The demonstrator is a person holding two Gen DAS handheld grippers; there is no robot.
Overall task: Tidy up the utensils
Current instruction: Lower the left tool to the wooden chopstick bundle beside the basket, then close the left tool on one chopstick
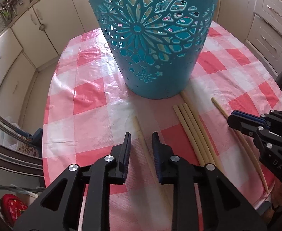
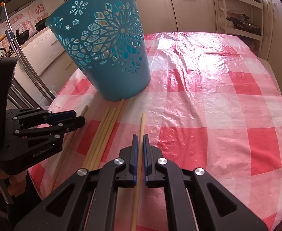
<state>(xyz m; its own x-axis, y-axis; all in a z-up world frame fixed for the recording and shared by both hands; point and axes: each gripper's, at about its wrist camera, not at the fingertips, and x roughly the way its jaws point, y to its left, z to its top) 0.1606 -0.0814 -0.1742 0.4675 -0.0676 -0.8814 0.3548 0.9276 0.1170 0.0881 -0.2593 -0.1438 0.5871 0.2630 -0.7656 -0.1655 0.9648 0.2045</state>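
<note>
A teal perforated basket [image 1: 152,38] stands on the checked tablecloth; it also shows in the right wrist view [image 2: 106,52]. Several pale chopsticks lie in front of it. My left gripper [image 1: 141,136] is open, its jaws on either side of a single chopstick [image 1: 141,132] lying on the cloth. A bundle of chopsticks [image 1: 194,132] lies to its right. My right gripper [image 2: 140,140] has its jaws close around another single chopstick [image 2: 141,132]; a thin gap shows on each side. The left gripper also shows in the right wrist view [image 2: 77,119], and the right gripper in the left wrist view [image 1: 231,118].
The round table [image 2: 218,96] carries a red and white checked plastic cloth. Cream kitchen cabinets [image 1: 25,38] surround it. Metal poles [image 2: 25,61] lean at the table's left. A white shelf rack [image 2: 241,15] stands at the back right.
</note>
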